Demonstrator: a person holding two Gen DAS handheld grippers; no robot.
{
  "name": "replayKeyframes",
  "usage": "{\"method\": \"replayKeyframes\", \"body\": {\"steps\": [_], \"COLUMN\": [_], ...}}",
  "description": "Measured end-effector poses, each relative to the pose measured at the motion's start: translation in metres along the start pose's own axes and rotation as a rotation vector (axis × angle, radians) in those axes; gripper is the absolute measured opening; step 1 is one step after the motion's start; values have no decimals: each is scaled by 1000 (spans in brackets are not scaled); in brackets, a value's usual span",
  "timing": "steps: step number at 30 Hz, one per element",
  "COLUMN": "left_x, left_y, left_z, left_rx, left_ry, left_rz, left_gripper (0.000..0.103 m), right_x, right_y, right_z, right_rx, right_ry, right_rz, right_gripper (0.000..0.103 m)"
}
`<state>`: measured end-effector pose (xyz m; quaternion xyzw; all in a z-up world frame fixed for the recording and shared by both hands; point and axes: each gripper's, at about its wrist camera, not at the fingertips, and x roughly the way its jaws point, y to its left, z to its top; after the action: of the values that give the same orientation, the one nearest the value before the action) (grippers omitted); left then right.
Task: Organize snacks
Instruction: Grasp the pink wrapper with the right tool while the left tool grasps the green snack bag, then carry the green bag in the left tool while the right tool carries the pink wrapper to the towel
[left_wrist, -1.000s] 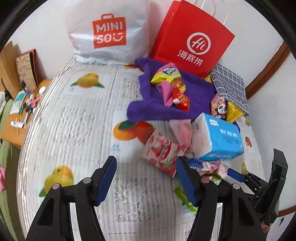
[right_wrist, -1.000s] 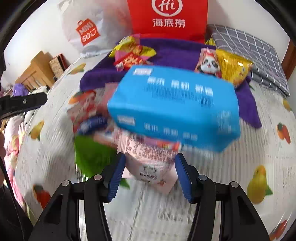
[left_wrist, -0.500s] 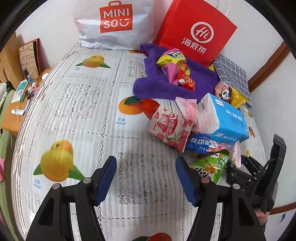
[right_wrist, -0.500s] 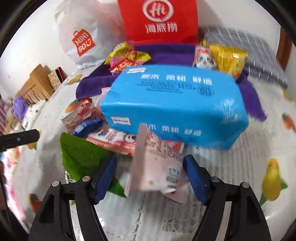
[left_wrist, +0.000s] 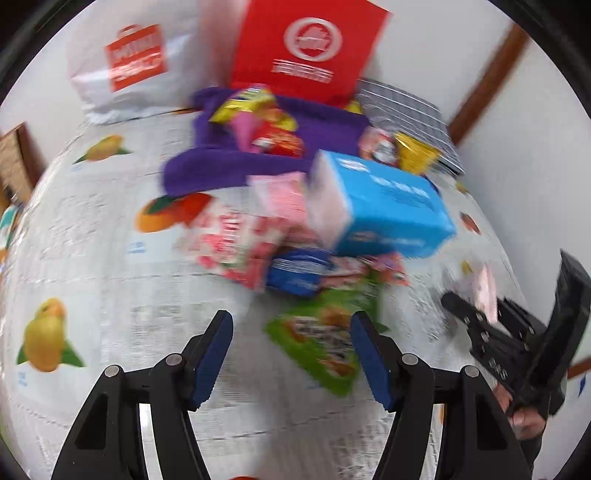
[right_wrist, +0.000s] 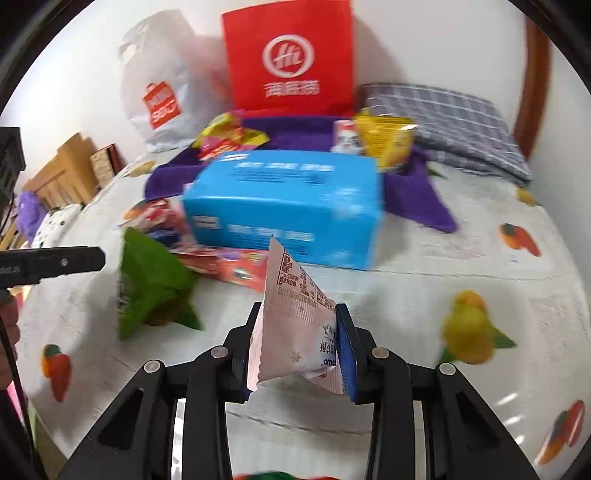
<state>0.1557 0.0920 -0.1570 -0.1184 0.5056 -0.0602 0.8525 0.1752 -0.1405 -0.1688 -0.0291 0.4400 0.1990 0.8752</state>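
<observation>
Since a second ago the right gripper has pulled the pink sachet out from under the blue tissue pack and lifted it clear of the pile, so one snack is picked and ready to go wherever it's being sorted to. Its fingers are closing on the sachet, and both pads already look pressed against the wrapper, which stands upright between them.

Left gripper has swung in over the green packet on the bed. Fingers are about half spread with nothing in them; the packet lies between and beyond the tips. Looks like it's next. The rest of the snacks sit heaped by the tissue pack and on the purple towel.
</observation>
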Motion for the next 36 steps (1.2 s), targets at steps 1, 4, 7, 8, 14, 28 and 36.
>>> {"method": "replayKeyframes", "body": {"steps": [1,4,7,8,14,28,36], "left_x": [3,17,29,32,39,47,49], "left_y": [-6,-19,-24,-24,-33,-38,-39], "left_z": [-2,-9,-14,-15,-16,-13,-13], "left_rx": [16,54,62,58,94,105,89], "left_ry": [4,18,0,-21,-124,-120,-120], "left_rz": [-5,-4,17,31,100,153,163], "left_gripper": [64,64,64,64,60,59,60], "right_x": [1,9,16,17,27,43,43], "right_y": [-7,-23,-34,-36,-36,-27,-19], "right_z": [-2,-4,-2,-2,13,20,20], "right_rx": [3,28,53,56,50,27,-30], "right_ry": [-4,4,8,7,-7,40,48], "right_rz": [-17,-25,12,23,70,108,71], "right_gripper": [36,36,36,36,36,36,38]}}
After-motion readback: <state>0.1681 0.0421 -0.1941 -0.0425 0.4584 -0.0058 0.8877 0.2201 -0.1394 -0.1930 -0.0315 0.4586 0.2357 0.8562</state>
